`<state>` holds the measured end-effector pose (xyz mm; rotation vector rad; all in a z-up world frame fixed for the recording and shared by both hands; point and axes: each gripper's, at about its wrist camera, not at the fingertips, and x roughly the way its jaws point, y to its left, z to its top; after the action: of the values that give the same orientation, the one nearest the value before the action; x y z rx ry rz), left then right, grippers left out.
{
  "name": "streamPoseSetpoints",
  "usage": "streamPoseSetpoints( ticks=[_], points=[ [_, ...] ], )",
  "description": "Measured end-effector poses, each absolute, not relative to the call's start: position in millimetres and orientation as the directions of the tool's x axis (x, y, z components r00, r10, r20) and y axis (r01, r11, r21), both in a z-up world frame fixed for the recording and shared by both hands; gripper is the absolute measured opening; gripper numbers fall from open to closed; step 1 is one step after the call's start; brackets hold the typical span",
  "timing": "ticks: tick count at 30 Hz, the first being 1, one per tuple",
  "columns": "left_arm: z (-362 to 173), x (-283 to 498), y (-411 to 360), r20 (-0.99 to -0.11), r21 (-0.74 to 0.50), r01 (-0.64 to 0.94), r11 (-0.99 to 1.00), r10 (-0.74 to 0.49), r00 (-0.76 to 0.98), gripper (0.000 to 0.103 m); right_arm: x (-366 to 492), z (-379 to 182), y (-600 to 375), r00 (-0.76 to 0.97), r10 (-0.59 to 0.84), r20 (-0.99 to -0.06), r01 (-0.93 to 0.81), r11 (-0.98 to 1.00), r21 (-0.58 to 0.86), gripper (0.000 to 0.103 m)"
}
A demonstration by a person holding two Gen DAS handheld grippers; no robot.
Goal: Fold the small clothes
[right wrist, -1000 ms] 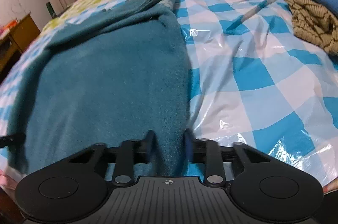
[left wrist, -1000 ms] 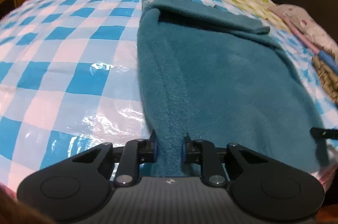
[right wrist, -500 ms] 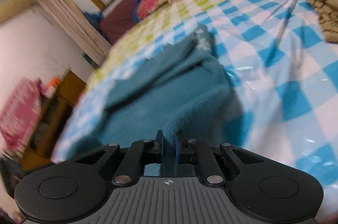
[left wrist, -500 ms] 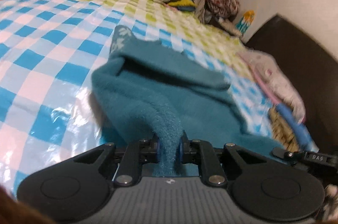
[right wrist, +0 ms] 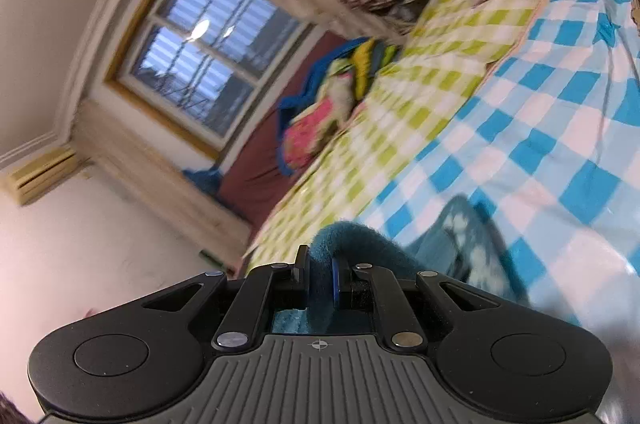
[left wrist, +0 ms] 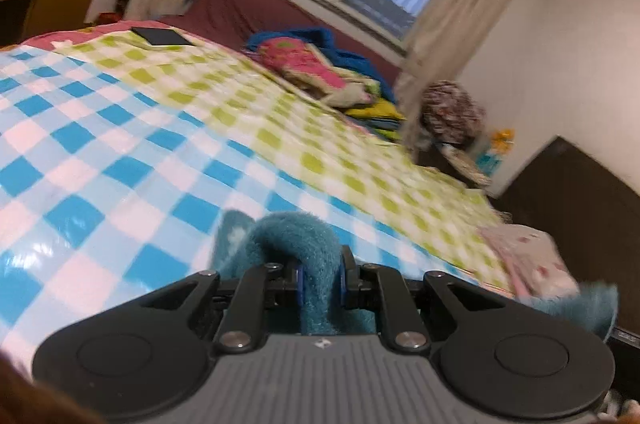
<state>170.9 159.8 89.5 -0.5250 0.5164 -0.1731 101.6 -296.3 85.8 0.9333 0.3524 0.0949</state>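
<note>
Two views share one teal fleece garment, each showing a different end of its lifted hem. From the left wrist, the left gripper (left wrist: 320, 278) is clamped on a thick fold of the fuzzy teal fleece garment (left wrist: 308, 240), which humps up out of the jaws and drops away forward and to the left, onto the glossy blue-and-white checked plastic cover (left wrist: 120, 152) of the bed; more teal fleece hangs past the gripper's right shoulder, so the cloth's long run lies sideways, from one hand toward the other, across the near edge of the bed. From the right wrist, strongly rolled, the right gripper (right wrist: 320, 278) is pinched almost fully together on a thinner edge of the same fleece, which arches over the jaws and trails right toward a pale-patterned patch of the garment lying on the cover. I judge the coming move carries both held corners forward, toward the yellow-green checked far part of the bed. Only the right view shows that patterned end clearly; only the left shows fleece stretching toward the other hand.
</note>
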Motion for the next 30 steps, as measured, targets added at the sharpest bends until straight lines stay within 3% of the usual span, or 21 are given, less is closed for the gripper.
streamPoseSetpoints(
  ticks=[7, 11, 14, 16, 17, 19, 21, 22, 26, 30],
  points=[
    [39.9, 244.0, 151.8, -0.533, -0.458, -0.045, 0.888, -0.233, 0.814, 0.022, 175.4, 38.4, -306.6, 0.916, 0.137, -0.378, 0.217, 0.625, 0.75, 0.011],
    [32.8, 248.0, 154.0, -0.547, -0.476, -0.054, 0.878, -0.247, 0.8, 0.031, 197.3, 14.7, -306.2, 0.88, 0.124, -0.458, 0.277, 0.651, 0.707, 0.016],
    [39.1, 244.5, 159.1, -0.531, -0.502, -0.028, 0.865, -0.282, 0.799, 0.039, 196.7, 17.9, -299.3, 0.89, 0.132, -0.436, 0.236, 0.684, 0.69, 0.037],
    [41.2, 240.7, 165.2, -0.518, -0.547, -0.033, 0.837, -0.308, 0.798, 0.044, 190.5, 26.1, -293.4, 0.916, 0.132, -0.379, 0.184, 0.701, 0.689, 0.065],
    [41.8, 240.5, 167.9, -0.513, -0.566, -0.034, 0.824, -0.32, 0.797, 0.048, 187.0, 29.9, -290.5, 0.927, 0.128, -0.354, 0.162, 0.713, 0.682, 0.068],
    [44.0, 233.1, 174.8, -0.495, -0.587, -0.043, 0.808, -0.316, 0.81, 0.054, 182.8, 39.3, -284.9, 0.934, 0.11, -0.34, 0.145, 0.754, 0.641, 0.068],
    [49.0, 221.1, 181.9, -0.462, -0.577, -0.064, 0.814, -0.26, 0.848, 0.073, 178.4, 45.2, -277.9, 0.934, 0.087, -0.346, 0.142, 0.799, 0.585, 0.068],
    [51.1, 216.4, 186.0, -0.444, -0.575, -0.077, 0.815, -0.231, 0.866, 0.077, 176.3, 46.5, -275.0, 0.934, 0.078, -0.349, 0.14, 0.818, 0.558, 0.068],
    [53.1, 207.2, 191.6, -0.466, -0.531, -0.106, 0.841, -0.185, 0.865, 0.078, 172.2, 43.9, -261.4, 0.923, 0.046, -0.382, 0.143, 0.88, 0.452, 0.068],
    [42.7, 192.3, 178.8, -0.506, -0.376, -0.113, 0.92, -0.101, 0.857, 0.078, 164.1, 38.7, -253.3, 0.918, 0.018, -0.397, 0.137, 0.923, 0.359, 0.068]
  ],
)
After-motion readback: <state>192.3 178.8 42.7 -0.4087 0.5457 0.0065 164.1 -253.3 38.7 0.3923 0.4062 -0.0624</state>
